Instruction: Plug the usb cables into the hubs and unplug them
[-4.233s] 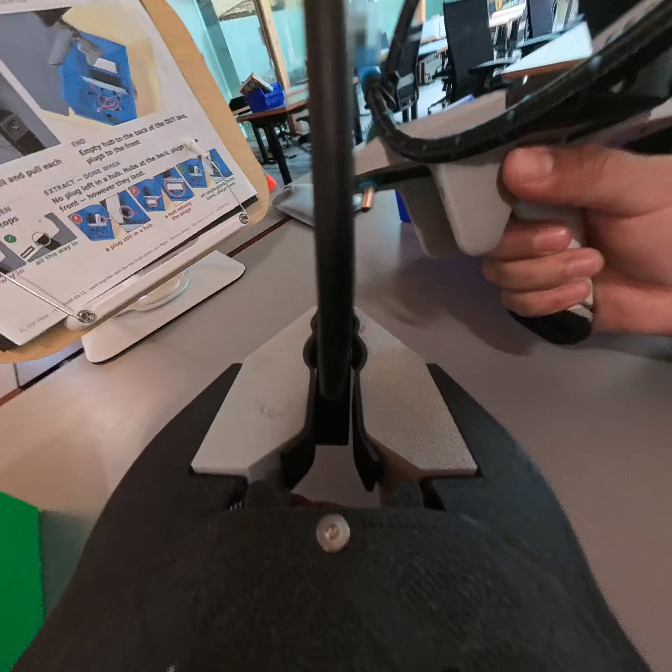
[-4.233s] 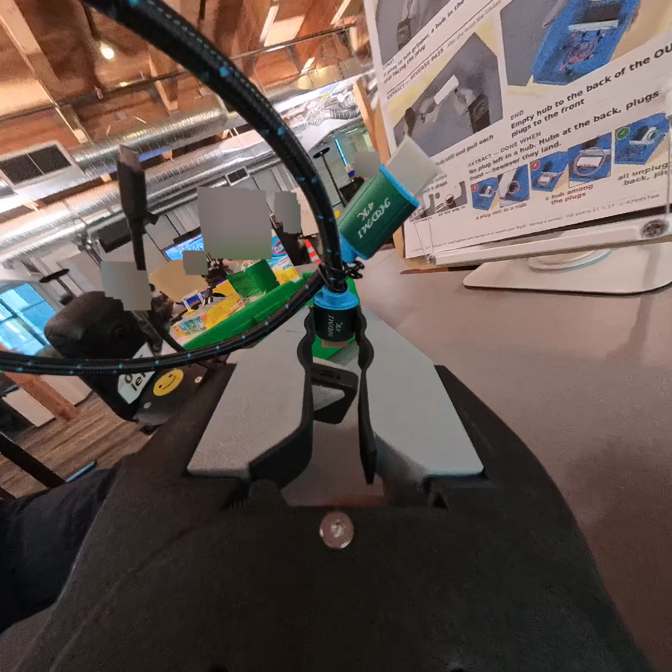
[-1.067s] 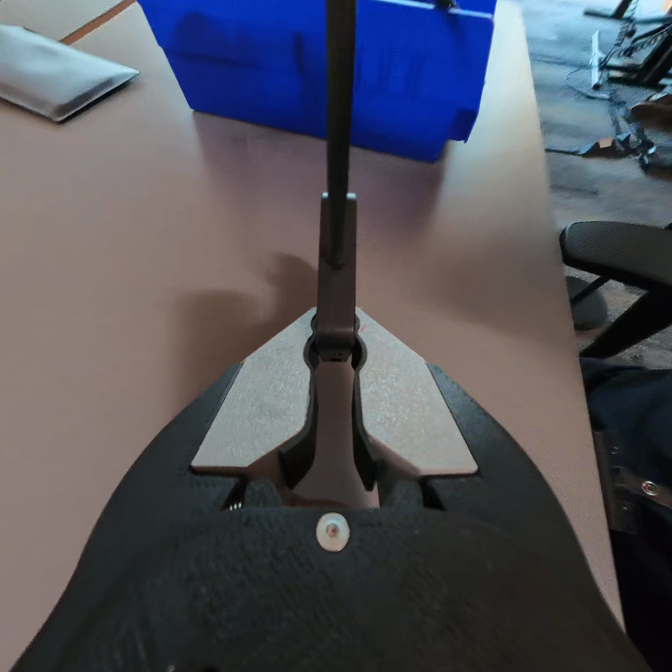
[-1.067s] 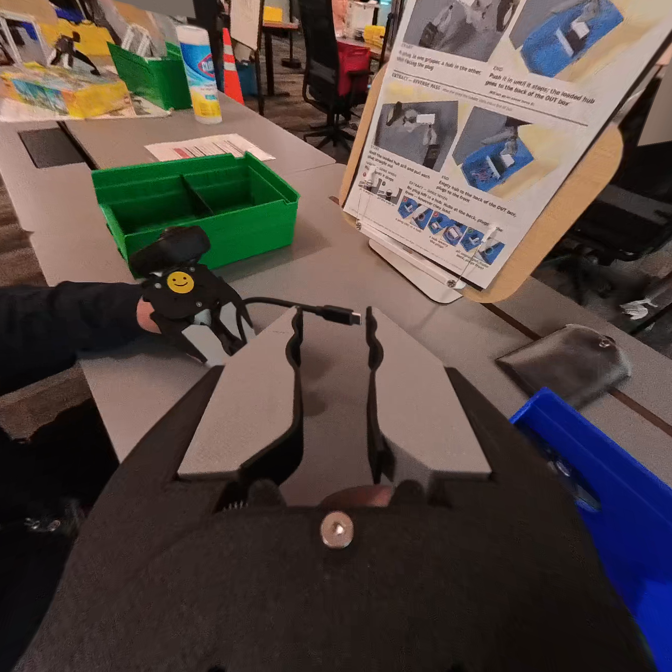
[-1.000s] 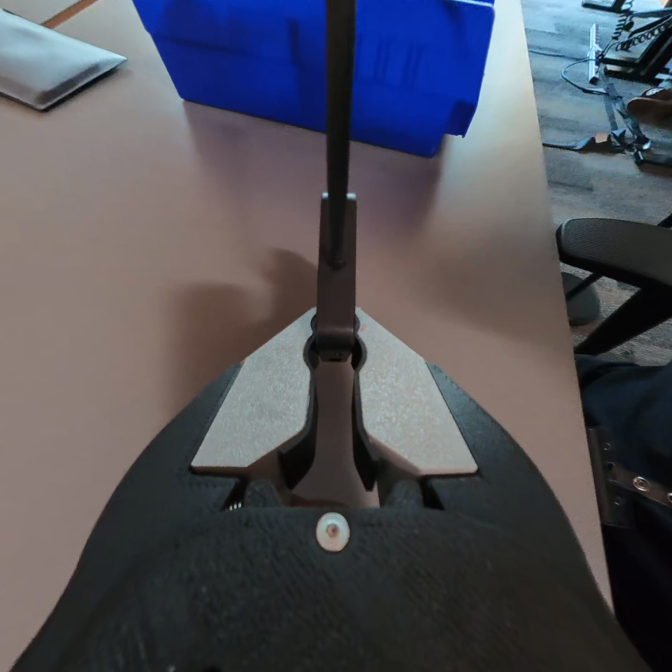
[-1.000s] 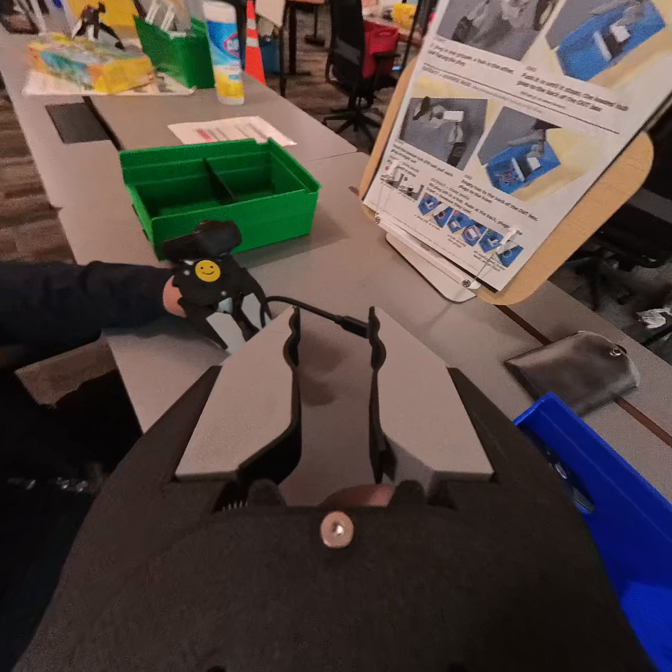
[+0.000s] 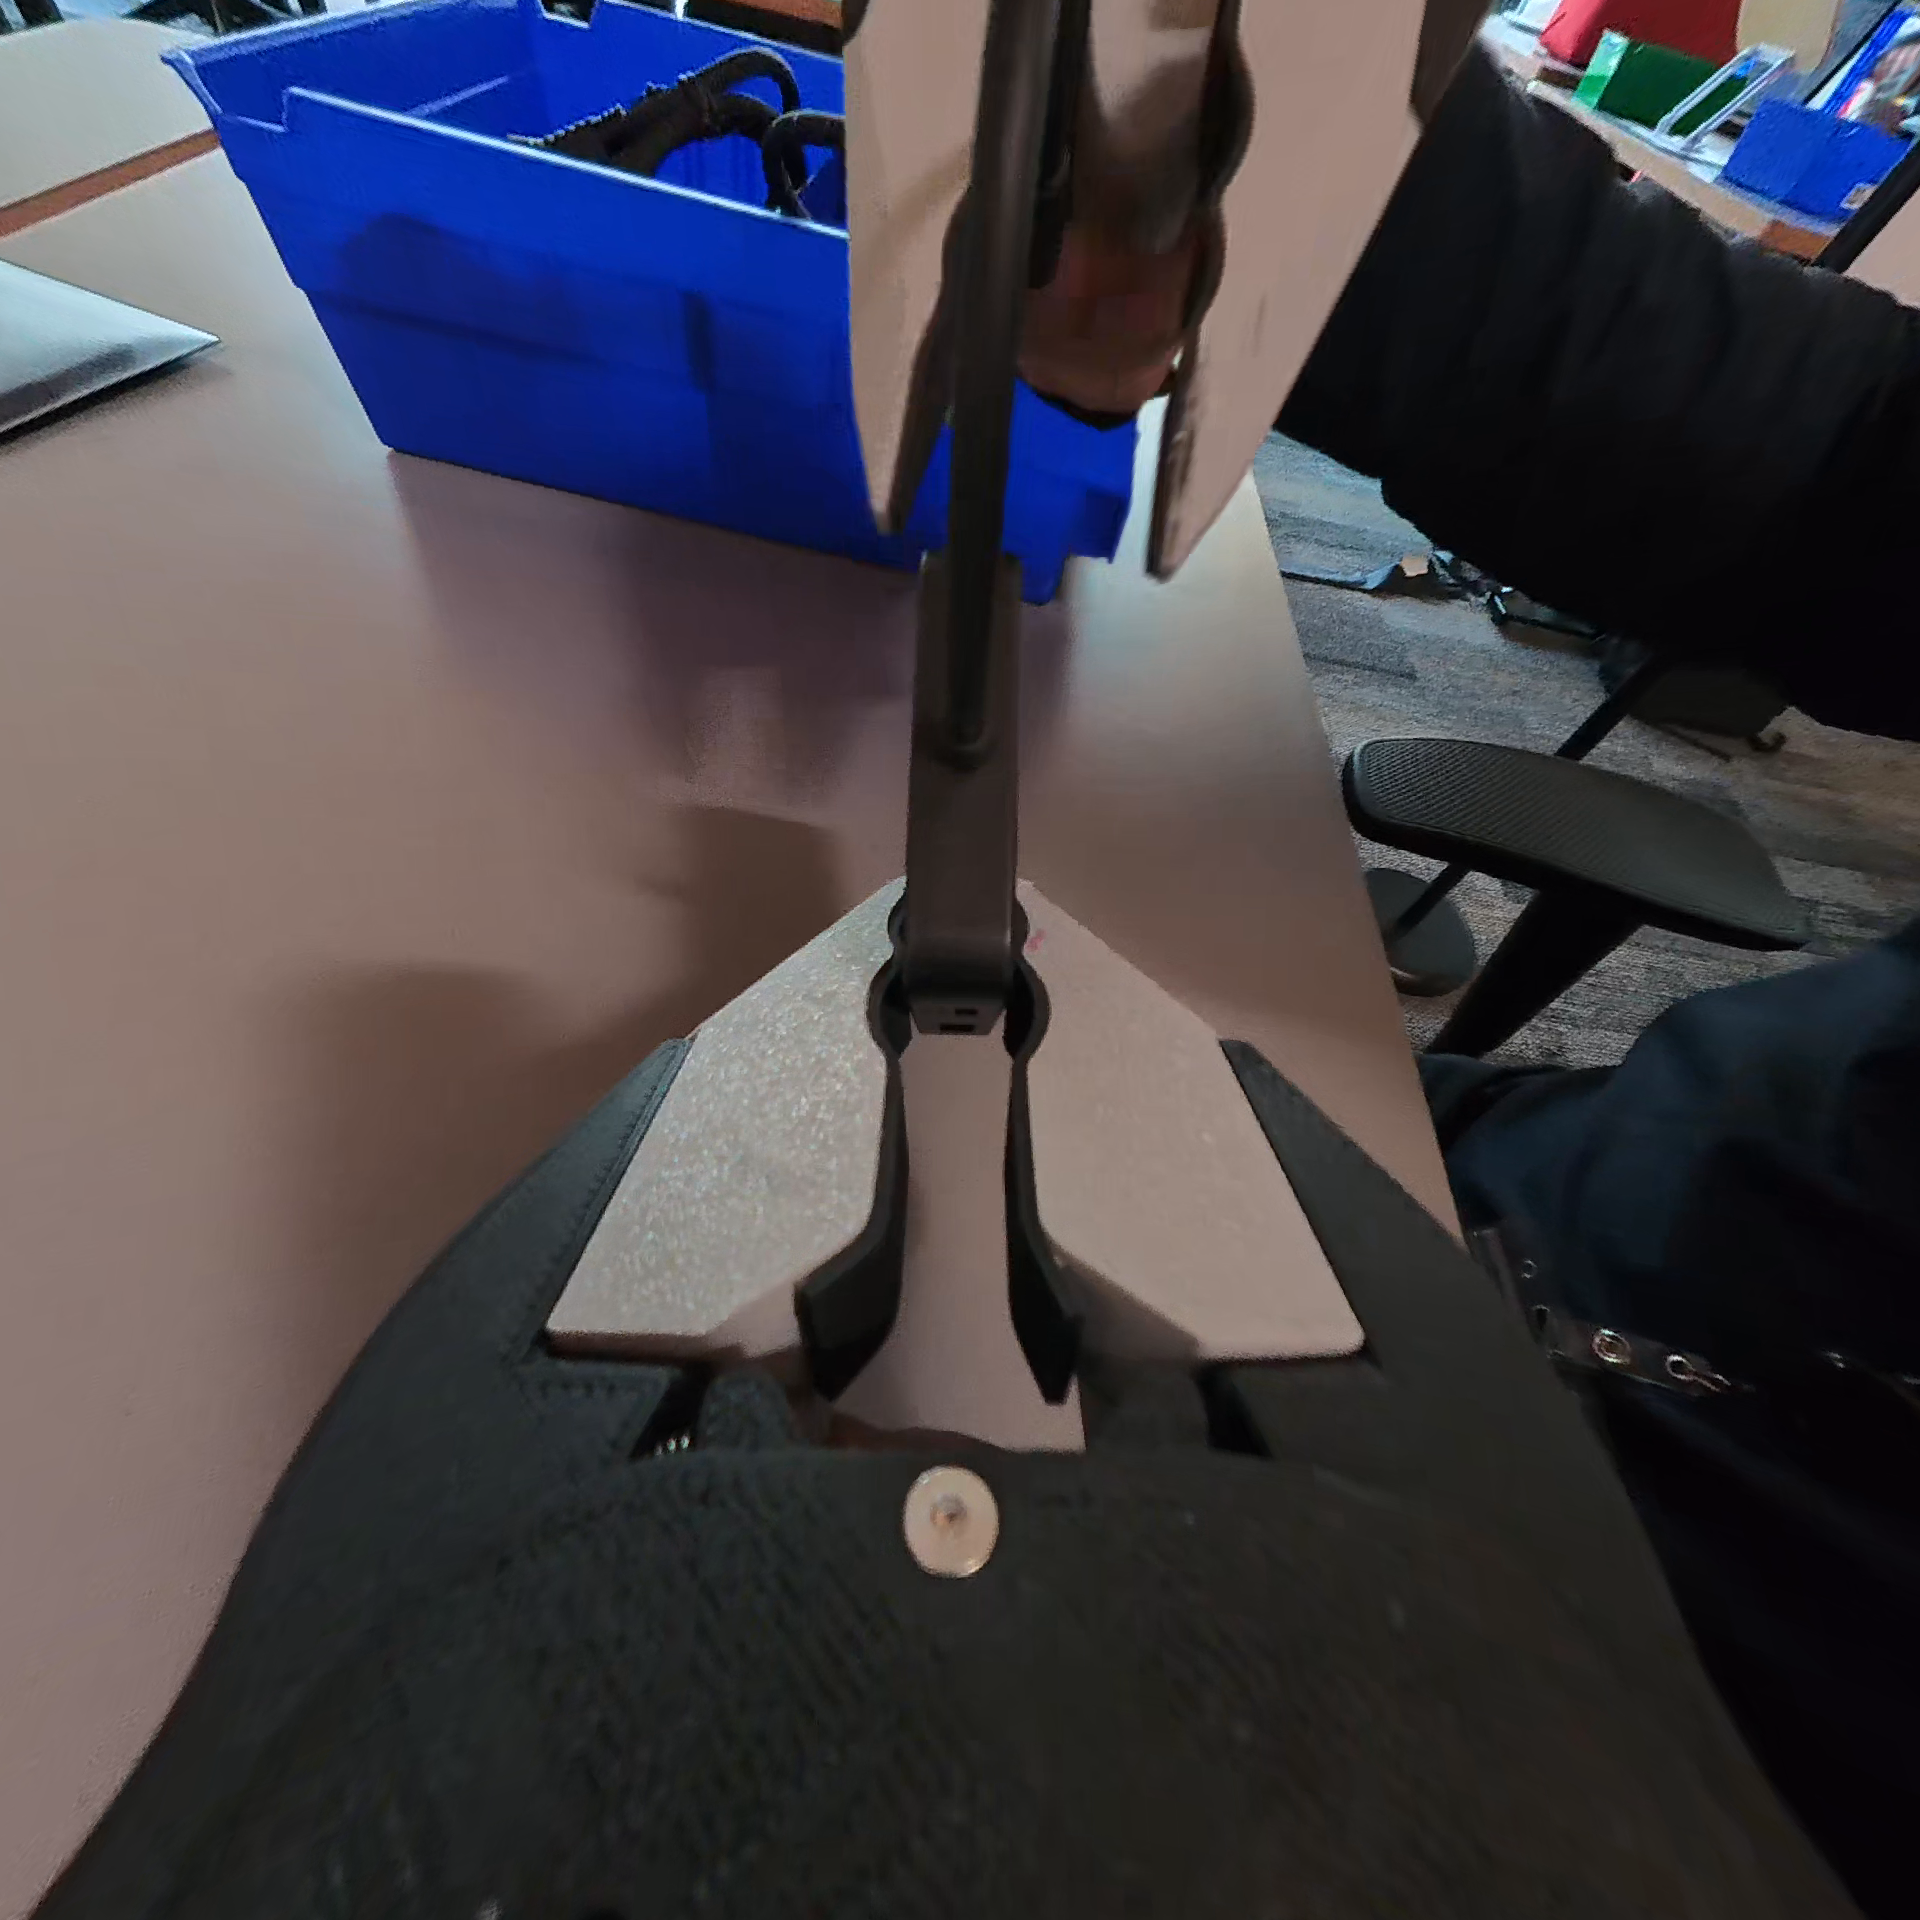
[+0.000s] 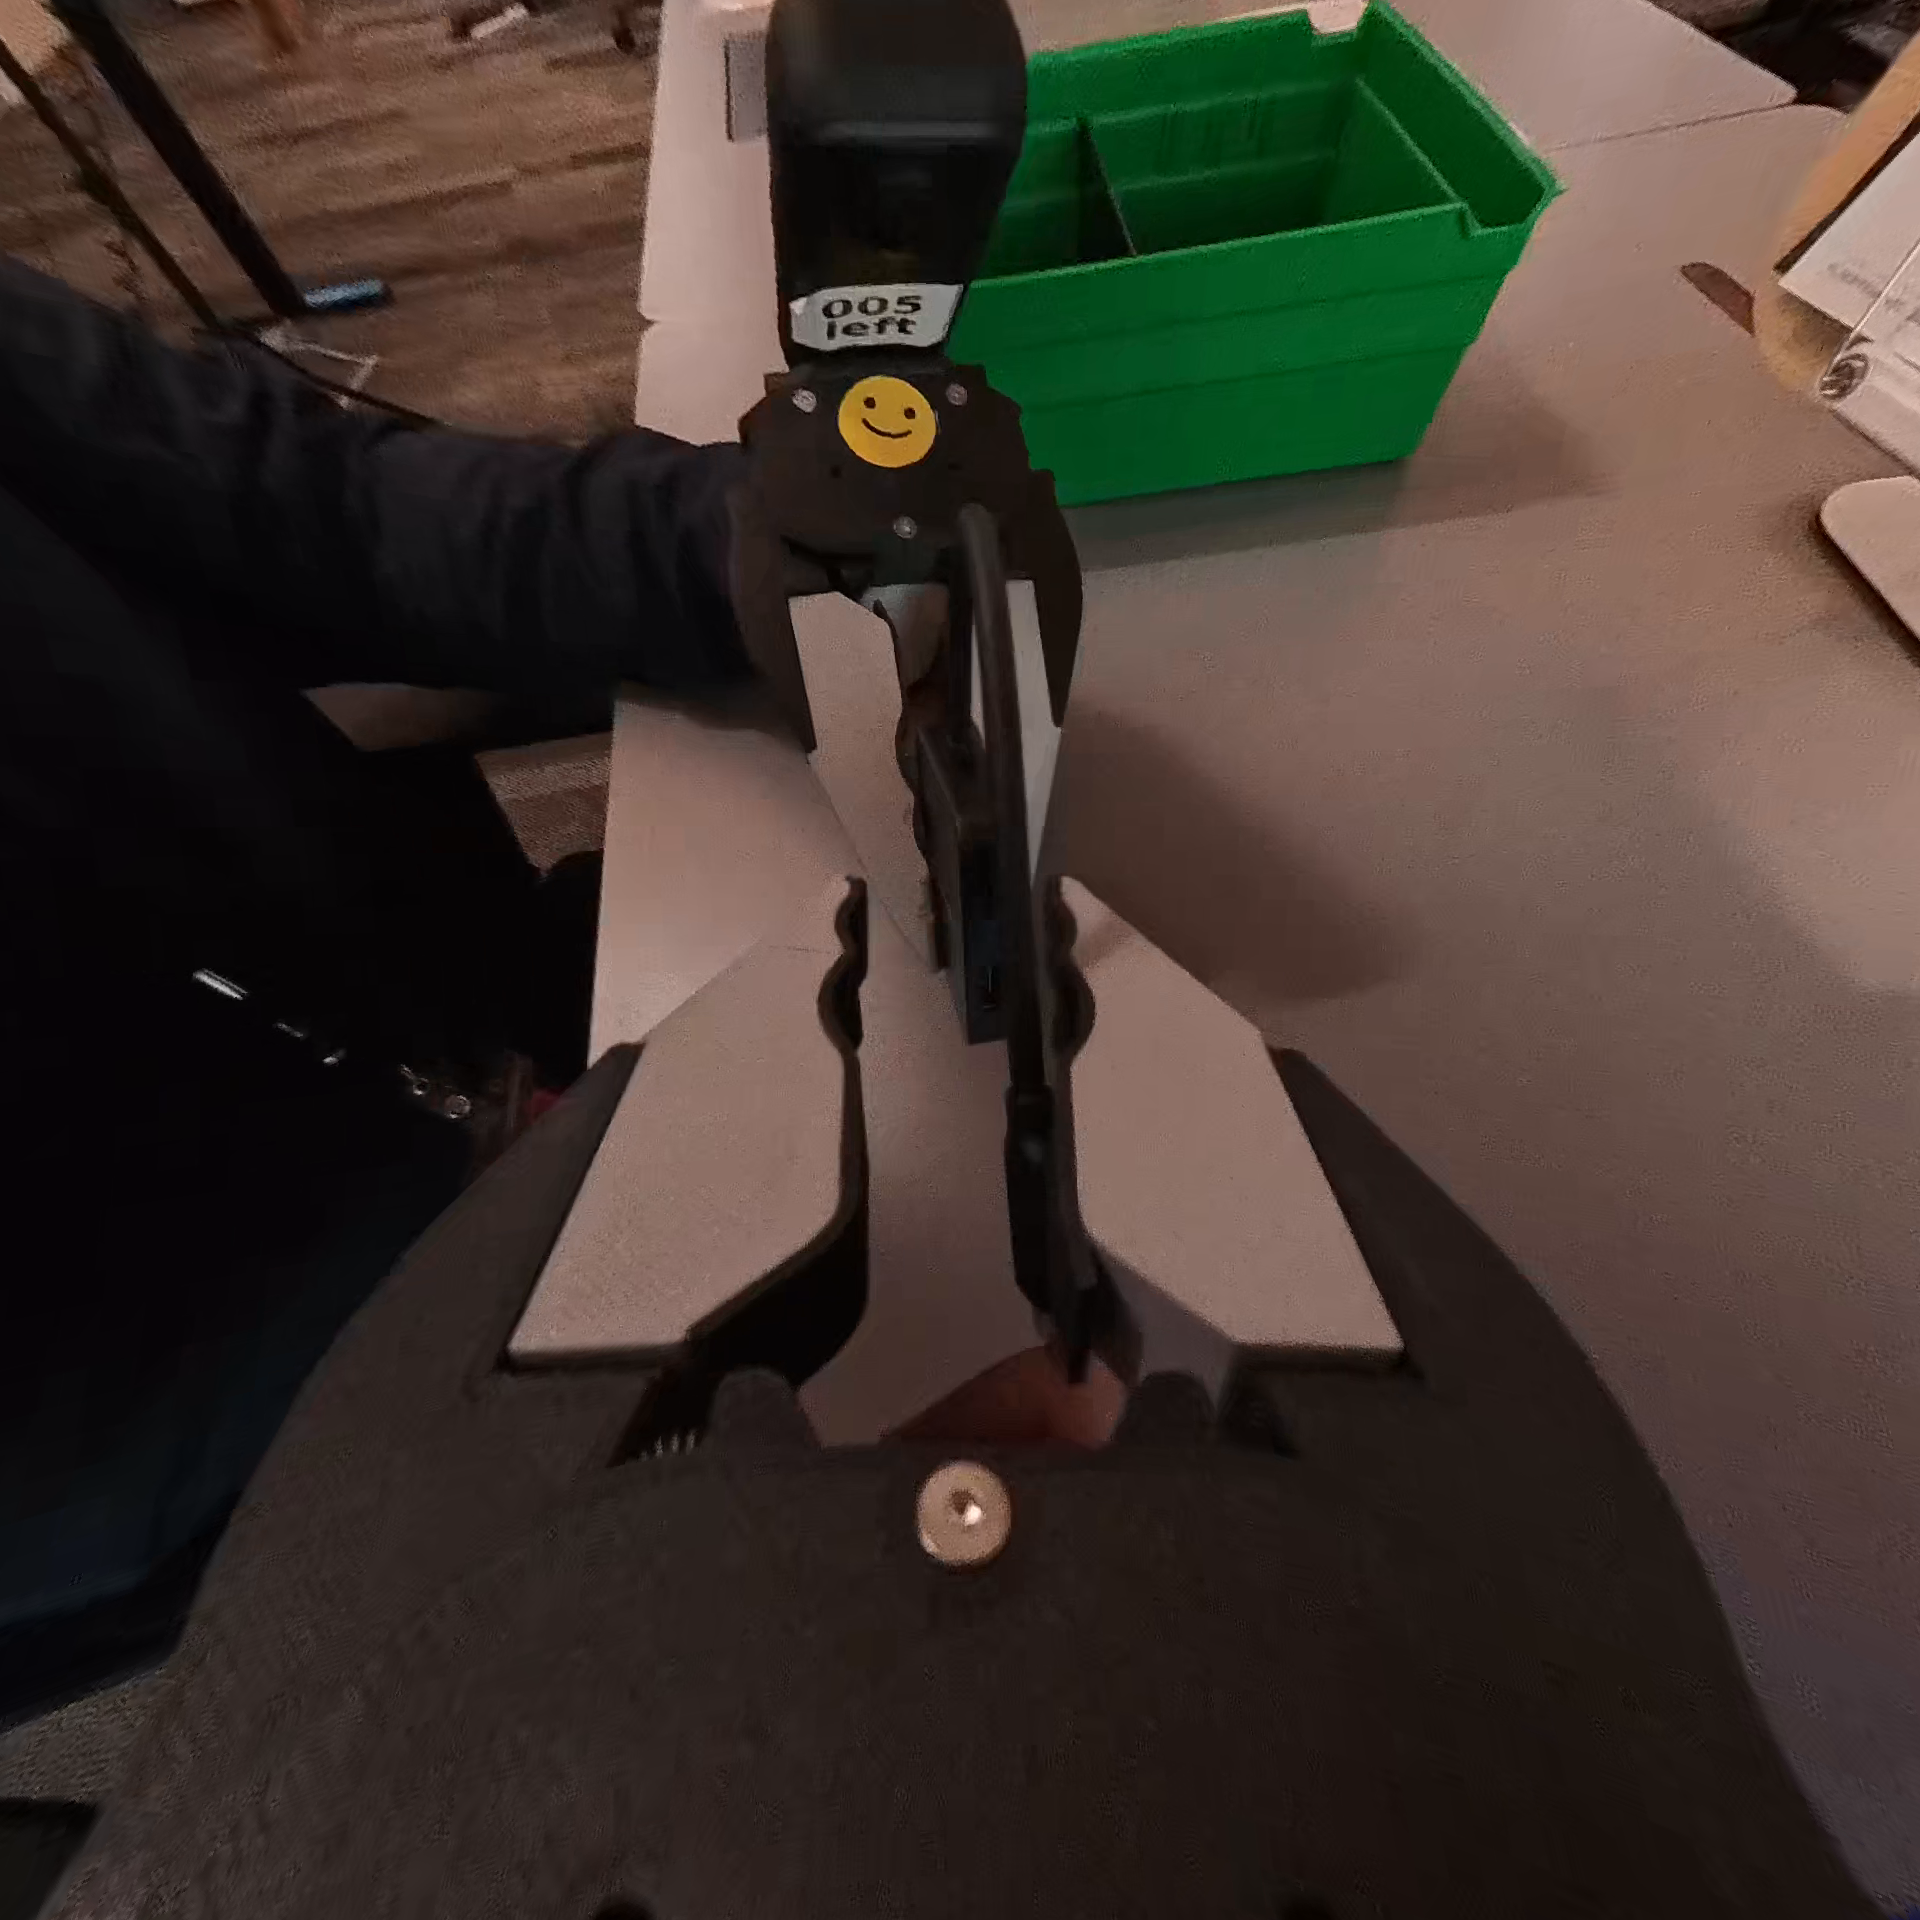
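Black hub (image 7: 958, 883) is what my left gripper (image 7: 956, 977) is pinching; my right gripper (image 8: 961, 956) is hanging spread around its cable (image 8: 1023, 935).

Blue bin (image 7: 540, 343) holding black cables (image 7: 707, 109), green divided bin (image 8: 1247, 312), office chair (image 7: 1558, 831), grey table (image 7: 364, 779), stand base (image 8: 1870, 540)

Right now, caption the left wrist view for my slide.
Left gripper clamps a black hub; its cable rises between the open right gripper fingers.
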